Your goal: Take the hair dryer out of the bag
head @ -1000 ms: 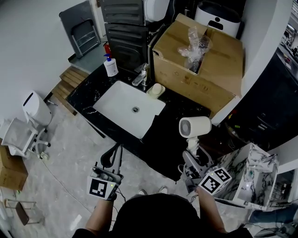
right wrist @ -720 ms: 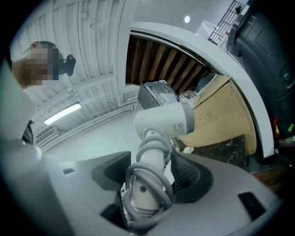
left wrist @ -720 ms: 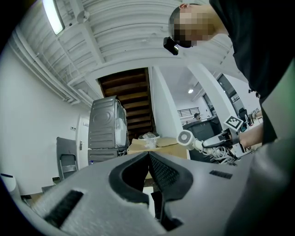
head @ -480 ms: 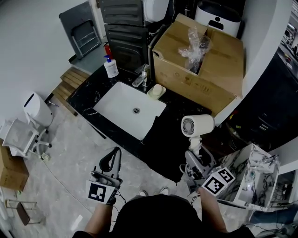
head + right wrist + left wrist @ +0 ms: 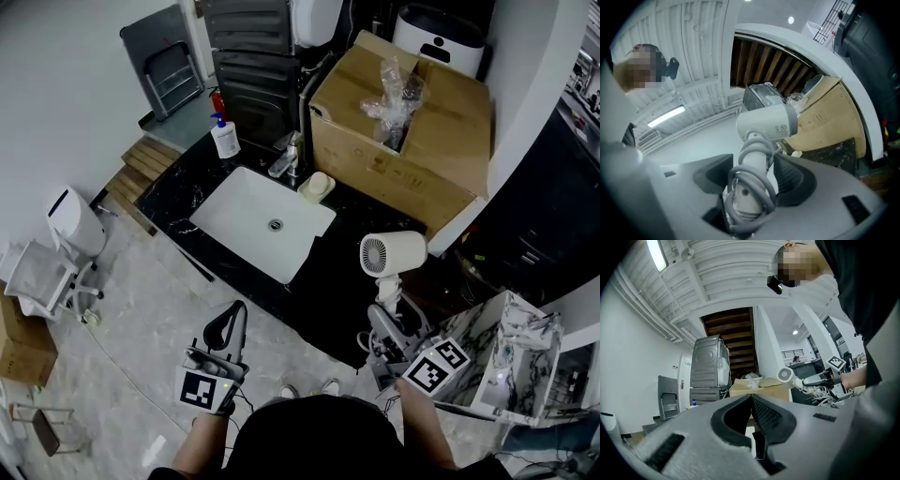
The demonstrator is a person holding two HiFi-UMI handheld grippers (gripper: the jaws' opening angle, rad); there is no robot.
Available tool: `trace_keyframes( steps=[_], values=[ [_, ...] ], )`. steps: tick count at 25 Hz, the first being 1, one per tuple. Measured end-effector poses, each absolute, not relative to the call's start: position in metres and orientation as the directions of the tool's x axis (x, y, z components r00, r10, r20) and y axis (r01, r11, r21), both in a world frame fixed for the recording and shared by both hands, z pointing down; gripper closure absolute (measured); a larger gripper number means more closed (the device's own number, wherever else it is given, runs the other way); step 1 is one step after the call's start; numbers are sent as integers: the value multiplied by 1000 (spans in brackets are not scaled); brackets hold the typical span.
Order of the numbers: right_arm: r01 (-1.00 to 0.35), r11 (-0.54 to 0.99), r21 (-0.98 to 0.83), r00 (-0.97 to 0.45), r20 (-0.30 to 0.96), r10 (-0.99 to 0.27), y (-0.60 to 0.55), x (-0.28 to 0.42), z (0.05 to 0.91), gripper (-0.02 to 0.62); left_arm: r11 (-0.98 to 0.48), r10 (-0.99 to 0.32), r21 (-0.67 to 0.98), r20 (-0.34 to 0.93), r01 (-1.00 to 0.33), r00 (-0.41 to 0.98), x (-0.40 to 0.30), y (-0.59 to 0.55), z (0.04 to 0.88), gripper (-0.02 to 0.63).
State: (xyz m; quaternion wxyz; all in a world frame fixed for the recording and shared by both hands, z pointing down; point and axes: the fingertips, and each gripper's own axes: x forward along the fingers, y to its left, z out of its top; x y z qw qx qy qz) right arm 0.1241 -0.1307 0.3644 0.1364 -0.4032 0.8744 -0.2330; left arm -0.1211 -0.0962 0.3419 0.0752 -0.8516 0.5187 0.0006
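A white hair dryer (image 5: 392, 255) stands upright over the black counter (image 5: 328, 281), its round grille facing left. My right gripper (image 5: 386, 317) is shut on its handle, which has the grey cord wound round it. In the right gripper view the handle and cord (image 5: 752, 187) fill the space between the jaws, with the dryer's head (image 5: 768, 123) above. My left gripper (image 5: 228, 328) hangs over the floor in front of the counter, shut with nothing in it. In the left gripper view its jaws (image 5: 751, 401) meet, and the hair dryer (image 5: 786, 375) shows far off to the right.
A white sink (image 5: 262, 220) is set in the counter, with a faucet (image 5: 286, 155), a soap dish (image 5: 317, 186) and a pump bottle (image 5: 225, 136) behind it. A big cardboard box (image 5: 403, 150) holding crumpled clear plastic (image 5: 392, 89) stands at the back. A marbled white cabinet (image 5: 511, 356) is at the right.
The right gripper with the hair dryer drifted slightly right, then back left. The left gripper has stayed put.
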Motion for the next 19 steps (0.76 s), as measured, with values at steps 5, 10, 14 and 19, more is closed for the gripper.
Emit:
trace_keyframes(
  steps=[5, 10, 14, 19],
  values=[
    [-646, 567, -511, -629, -64, -775, -128, 125, 362, 325, -430, -896, -101, -75, -897, 438, -131, -94, 350, 586],
    [-654, 559, -510, -619, -63, -783, -124, 126, 360, 324, -445, -889, -93, -71, -891, 452, -129, -94, 354, 586],
    [-657, 561, -504, -618, -66, -783, -120, 125, 358, 324, -451, -886, -93, -75, -888, 458, -130, -93, 354, 586],
    [-657, 565, -500, -620, -68, -781, -114, 123, 356, 324, -453, -884, -86, -85, -887, 460, -129, -89, 352, 586]
  ],
)
